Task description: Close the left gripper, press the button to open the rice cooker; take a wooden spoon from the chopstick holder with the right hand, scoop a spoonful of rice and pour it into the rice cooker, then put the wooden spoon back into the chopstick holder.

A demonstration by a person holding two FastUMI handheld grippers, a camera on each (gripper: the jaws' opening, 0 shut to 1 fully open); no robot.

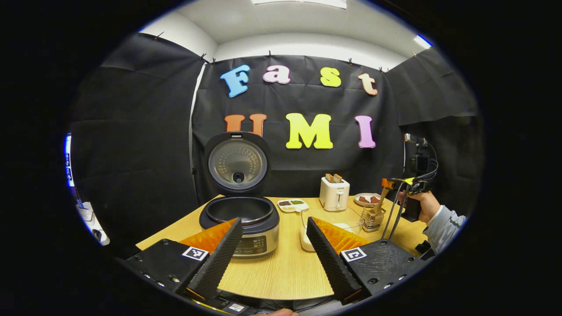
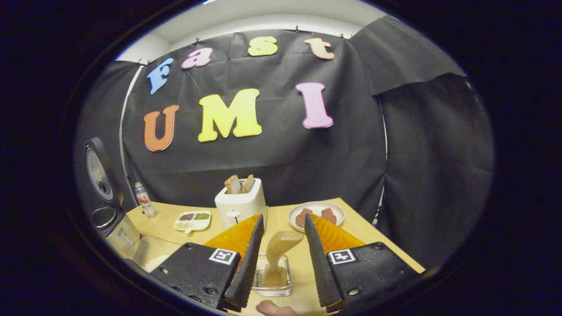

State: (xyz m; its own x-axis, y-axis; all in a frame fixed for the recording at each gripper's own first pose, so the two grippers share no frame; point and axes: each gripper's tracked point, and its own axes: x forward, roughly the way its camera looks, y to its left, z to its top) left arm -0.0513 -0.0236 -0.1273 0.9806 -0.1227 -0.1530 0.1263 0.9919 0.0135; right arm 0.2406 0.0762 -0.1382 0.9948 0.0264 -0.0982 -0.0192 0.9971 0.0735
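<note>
On the wooden table (image 1: 281,272), far left in the left gripper view, the rice cooker (image 1: 240,224) stands with its lid (image 1: 237,163) swung upright and its dark inner pot exposed. Low in that view the left gripper (image 1: 274,228) hangs over the near table edge with its two ribbed black fingers (image 1: 219,259) spread wide apart and nothing between them; the cooker's control panel shows in the gap. Behind, a small divided dish (image 1: 293,205) of grains lies just right of the cooker, then a white toaster (image 1: 334,193) with bread in its slots, and in front of it a clear bowl of rice (image 1: 347,226), partly hidden by the left gripper's finger. Next comes the wire chopstick holder (image 1: 373,218) with the wooden spoon (image 1: 380,201) standing in it, a plate (image 1: 367,199) of reddish food behind. At the far right a hand (image 1: 422,205) in a grey sleeve holds the right gripper (image 1: 397,183) just above the spoon's handle. From the right gripper view, the cooker's open lid (image 2: 97,172) sits at the left edge, a small bottle (image 2: 143,200) beside it, then the divided dish (image 2: 192,220) and toaster (image 2: 240,202). The right gripper (image 2: 283,226) has its fingers (image 2: 248,263) parted on either side of the wooden spoon (image 2: 281,252), which stands in the holder (image 2: 273,275) below; neither finger touches it. The plate (image 2: 316,215) lies beyond, to the right.
</note>
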